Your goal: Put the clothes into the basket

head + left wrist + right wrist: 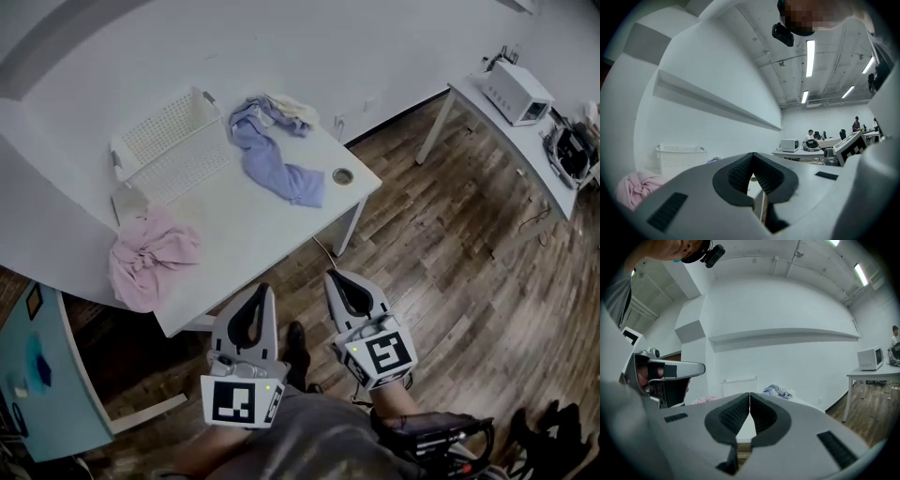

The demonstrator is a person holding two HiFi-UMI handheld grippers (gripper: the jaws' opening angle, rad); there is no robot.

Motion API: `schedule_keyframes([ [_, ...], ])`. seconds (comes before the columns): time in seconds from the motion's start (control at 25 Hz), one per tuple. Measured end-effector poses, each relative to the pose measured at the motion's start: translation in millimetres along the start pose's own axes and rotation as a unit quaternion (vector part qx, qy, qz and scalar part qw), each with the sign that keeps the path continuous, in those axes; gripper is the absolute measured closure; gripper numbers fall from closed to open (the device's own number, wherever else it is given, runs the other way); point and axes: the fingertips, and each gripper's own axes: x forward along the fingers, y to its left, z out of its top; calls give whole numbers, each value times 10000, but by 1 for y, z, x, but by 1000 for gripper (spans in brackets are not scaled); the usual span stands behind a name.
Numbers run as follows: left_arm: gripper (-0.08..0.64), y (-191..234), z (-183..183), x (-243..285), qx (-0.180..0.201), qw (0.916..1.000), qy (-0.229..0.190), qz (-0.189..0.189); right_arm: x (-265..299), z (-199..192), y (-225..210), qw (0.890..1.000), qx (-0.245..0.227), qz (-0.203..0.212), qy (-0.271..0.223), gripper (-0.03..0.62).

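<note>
the left gripper (pixel 260 288) sits at the lower middle of the head view with its jaws together and nothing between them; its own view (pixel 753 155) shows the ribbed pads meeting at the tips. just to its right, the right gripper (pixel 334 276) is likewise closed and empty, its pads pressed flat together (pixel 749 394). the marker cubes hide most of the hands behind them.

both grippers are short of the white rectangular table (pixel 246 230), over the brown wooden plank floor (pixel 450 267). a crumpled pink garment (pixel 150 253) lies at the table's left end, partly over its edge; in the left gripper view only a scrap of it (pixel 635 187) shows, cut off by the gripper's body. a long lavender-blue garment (pixel 272 159) lies further up the table, covering most of a cream cloth (pixel 296 111). beside them, at the upper left, stands the white slatted plastic basket (pixel 169 117). a small round thing (pixel 343 175) near the table's right corner is too small to identify.
</note>
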Motion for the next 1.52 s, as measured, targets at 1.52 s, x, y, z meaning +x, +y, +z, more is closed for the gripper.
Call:
schedule_keyframes([
  [1.52,552,178,13,218,-141,9973,-139,713,284,39,-94,9965,-412,703,171,583],
])
